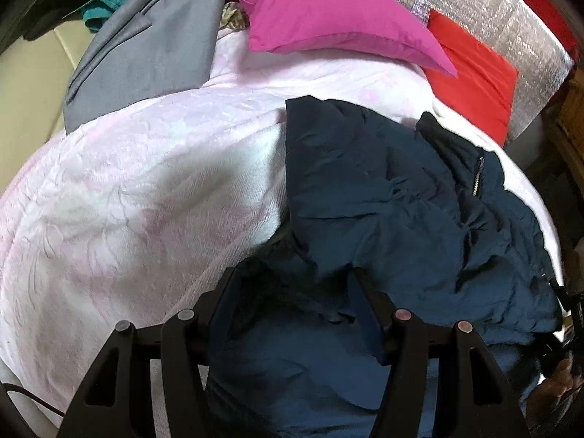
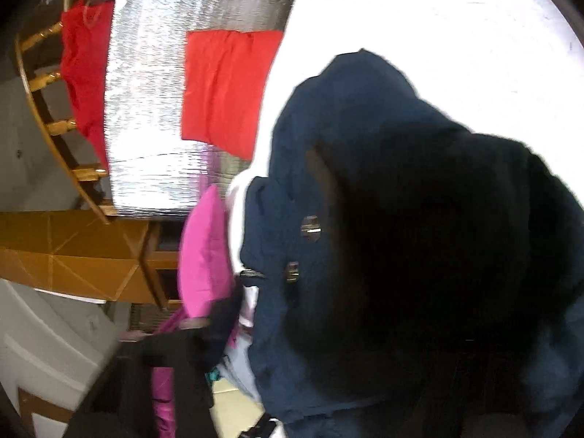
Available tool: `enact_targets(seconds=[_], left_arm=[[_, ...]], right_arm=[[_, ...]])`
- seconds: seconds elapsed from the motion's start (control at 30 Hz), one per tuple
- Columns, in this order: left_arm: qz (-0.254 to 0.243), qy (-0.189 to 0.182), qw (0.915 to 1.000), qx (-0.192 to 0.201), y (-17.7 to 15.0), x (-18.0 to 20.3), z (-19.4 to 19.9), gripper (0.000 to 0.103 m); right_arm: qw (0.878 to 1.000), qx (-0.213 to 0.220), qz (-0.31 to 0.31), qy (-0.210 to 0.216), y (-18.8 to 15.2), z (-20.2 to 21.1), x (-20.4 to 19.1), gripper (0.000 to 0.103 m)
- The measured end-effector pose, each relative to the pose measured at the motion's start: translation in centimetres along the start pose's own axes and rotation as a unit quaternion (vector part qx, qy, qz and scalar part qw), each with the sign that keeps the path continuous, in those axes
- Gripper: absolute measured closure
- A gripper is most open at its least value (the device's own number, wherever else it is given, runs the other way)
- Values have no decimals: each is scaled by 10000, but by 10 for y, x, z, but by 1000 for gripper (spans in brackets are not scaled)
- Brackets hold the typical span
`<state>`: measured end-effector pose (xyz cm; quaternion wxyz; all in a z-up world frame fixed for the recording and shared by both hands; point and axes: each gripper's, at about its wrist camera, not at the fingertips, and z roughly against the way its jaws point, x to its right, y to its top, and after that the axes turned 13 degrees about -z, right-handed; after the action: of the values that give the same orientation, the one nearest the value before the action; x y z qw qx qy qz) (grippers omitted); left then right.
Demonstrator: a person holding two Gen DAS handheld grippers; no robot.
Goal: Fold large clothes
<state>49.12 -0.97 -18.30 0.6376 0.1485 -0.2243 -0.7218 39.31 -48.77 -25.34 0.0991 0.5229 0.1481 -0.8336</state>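
Observation:
A dark navy padded jacket (image 1: 394, 197) lies crumpled on the pale pink bedspread (image 1: 138, 182), with a metal zipper near its right edge. My left gripper (image 1: 295, 284) is low over the jacket's near edge, its fingers spread apart with navy fabric bunched between them. In the right wrist view the jacket (image 2: 328, 138) fills the frame and drapes over my right gripper, hiding most of it. Only the left finger (image 2: 193, 332) shows, dark and blurred. I cannot see whether the right jaws hold the cloth.
A magenta pillow (image 1: 328, 14) and a red cushion (image 1: 474, 73) lie at the head of the bed against a silver quilted panel (image 1: 511, 18). A folded grey garment (image 1: 146, 47) sits at the far left. A wooden chair (image 2: 47, 109) and an orange-brown cabinet (image 2: 73, 255) stand beside the bed.

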Motion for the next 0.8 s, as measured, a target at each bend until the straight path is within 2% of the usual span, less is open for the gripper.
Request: enact_targets(seconds=[0.1, 0.27, 0.37, 0.43, 0.5, 0.57, 0.63, 0.7, 0.73, 0.8], left_arm=[[46, -11, 9999, -106, 0, 0, -5, 41], [9, 69, 10000, 30, 2, 4, 0, 41], [-55, 136, 9999, -27, 2, 8, -5, 41], [-68, 177, 9998, -98, 2, 11, -9, 41], [-87, 198, 9997, -112, 3, 11, -10, 41], [-54, 158, 9999, -41, 5, 10, -6, 41], [10, 97, 9999, 95, 7, 6, 1, 41], [53, 58, 9995, 299, 11, 1, 10, 41], [60, 36, 9993, 372, 12, -1, 12, 40], [153, -113, 9987, 467, 16, -8, 12, 29]], right_arm=[[9998, 55, 189, -29, -2, 6, -8, 78], [9920, 355, 1210, -101, -16, 25, -49, 79], [9871, 328, 1442, -620, -19, 20, -46, 79], [9799, 312, 1503, -1273, -14, 10, -37, 76], [9789, 200, 1514, -1358, -10, 10, -36, 74], [9781, 274, 1588, -1315, -7, 17, -46, 63], [9760, 593, 1803, -1068, -4, 41, -57, 32], [9711, 941, 1958, -992, 2, 62, -63, 21], [9694, 1008, 1989, -1029, 6, 69, -63, 21], [9691, 991, 1969, -1106, 15, 73, -56, 21]])
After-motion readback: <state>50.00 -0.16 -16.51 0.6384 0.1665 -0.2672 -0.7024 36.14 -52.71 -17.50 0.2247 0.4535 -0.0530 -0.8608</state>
